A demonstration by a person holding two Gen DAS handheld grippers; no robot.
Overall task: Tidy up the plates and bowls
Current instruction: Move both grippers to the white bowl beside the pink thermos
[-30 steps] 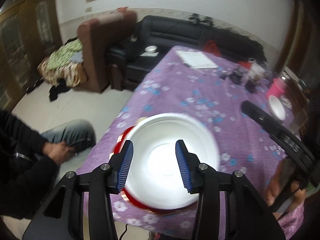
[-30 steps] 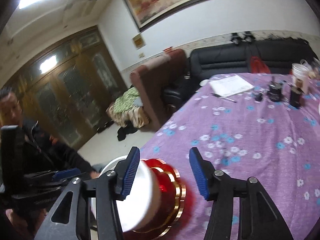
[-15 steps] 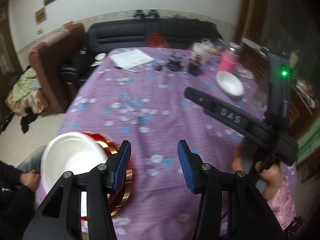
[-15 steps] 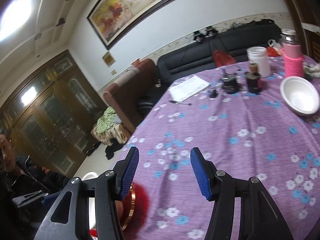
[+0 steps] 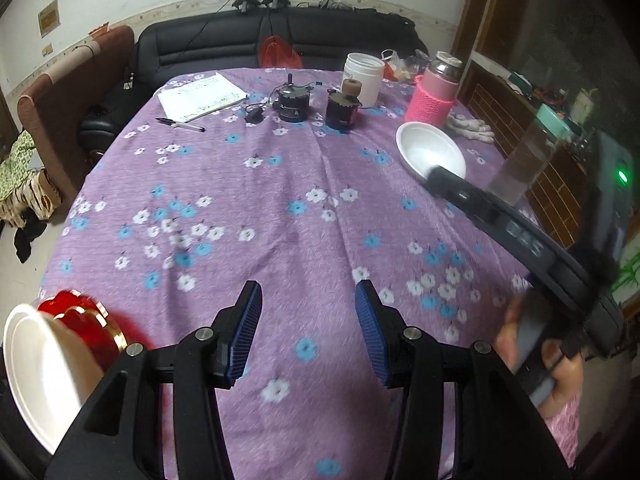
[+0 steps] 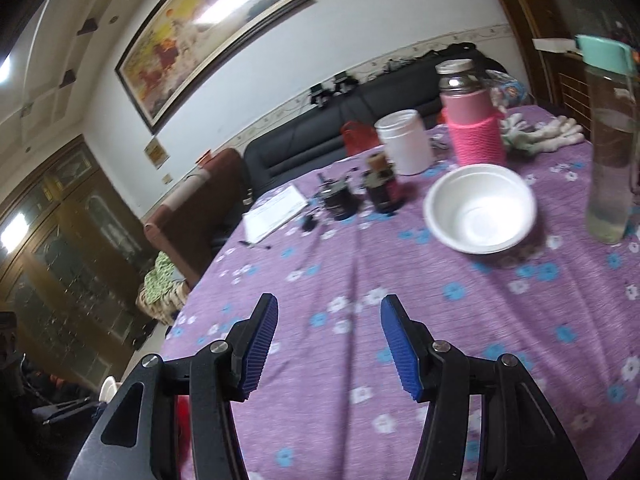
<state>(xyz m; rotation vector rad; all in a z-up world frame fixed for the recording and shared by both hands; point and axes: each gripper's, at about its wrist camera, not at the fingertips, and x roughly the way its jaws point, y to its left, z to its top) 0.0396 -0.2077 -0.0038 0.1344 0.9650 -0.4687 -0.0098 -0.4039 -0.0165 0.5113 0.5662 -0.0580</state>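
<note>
A white bowl (image 5: 430, 152) (image 6: 480, 208) stands alone on the purple flowered tablecloth (image 5: 280, 208), at the far right. At the table's near left edge a second white bowl (image 5: 40, 368) rests in a red gold-rimmed dish (image 5: 80, 316); in the right wrist view only a sliver of that dish (image 6: 184, 412) shows behind a finger. My left gripper (image 5: 307, 292) is open over bare cloth, well right of the stack. My right gripper (image 6: 329, 300) is open too, with nothing between its pads, and points toward the lone bowl. A hand (image 5: 560, 380) holds the right tool's black body (image 5: 520, 240).
Behind the lone bowl stand a pink flask (image 6: 474, 128), a white jar (image 6: 404, 142), two dark jars (image 5: 340, 106) and a pair of gloves (image 6: 548, 132). A clear bottle (image 6: 612, 168) stands to its right. A notebook (image 5: 200, 96) and pen lie far left. A sofa lies beyond.
Both views have swung right, away from the stacked white bowl and red dish, which slid to the left edge. The lone white bowl has come closer. Both grippers stay open.
</note>
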